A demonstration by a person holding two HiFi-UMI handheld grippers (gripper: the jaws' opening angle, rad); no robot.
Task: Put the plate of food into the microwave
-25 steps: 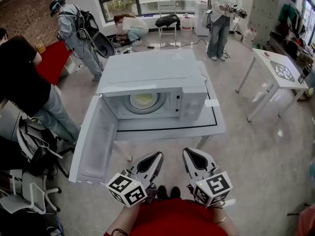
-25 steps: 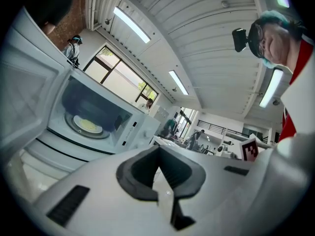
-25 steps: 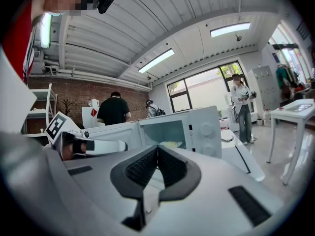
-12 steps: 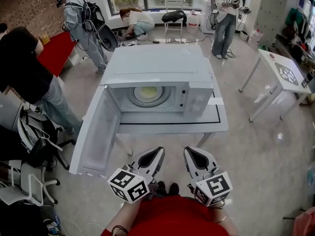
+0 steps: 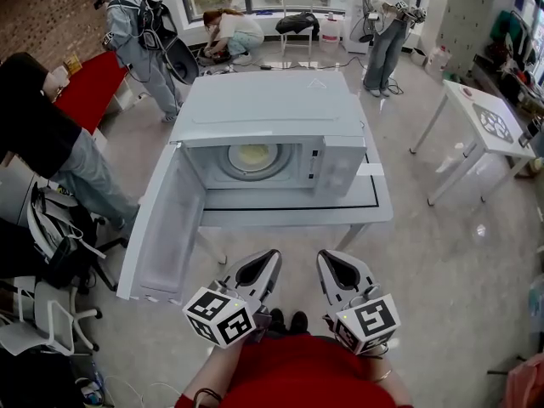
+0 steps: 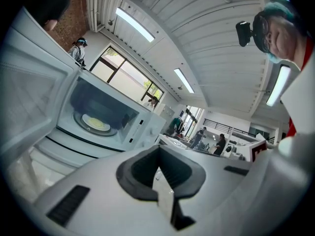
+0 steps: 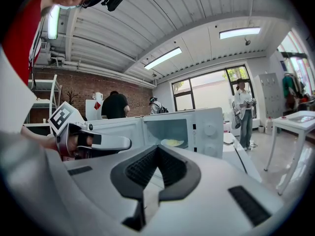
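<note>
A white microwave [image 5: 272,117] stands on a white table [image 5: 378,211] with its door [image 5: 161,228] swung wide open to the left. A plate of pale yellow food [image 5: 252,155] sits on the turntable inside; it also shows in the left gripper view [image 6: 96,124] and the right gripper view [image 7: 172,142]. My left gripper [image 5: 268,262] and right gripper [image 5: 330,262] hover side by side close to my body, short of the table's front edge. Both are shut with nothing between the jaws.
The open door juts out past the table's front left corner. A person in black [image 5: 42,134] stands at the left beside an office chair with bags [image 5: 51,262]. A small white table [image 5: 484,126] is at the right. Other people stand at the back.
Both grippers stay shut in nearly the same spot. The head view has shifted slightly, and the people around the room have moved a little.
</note>
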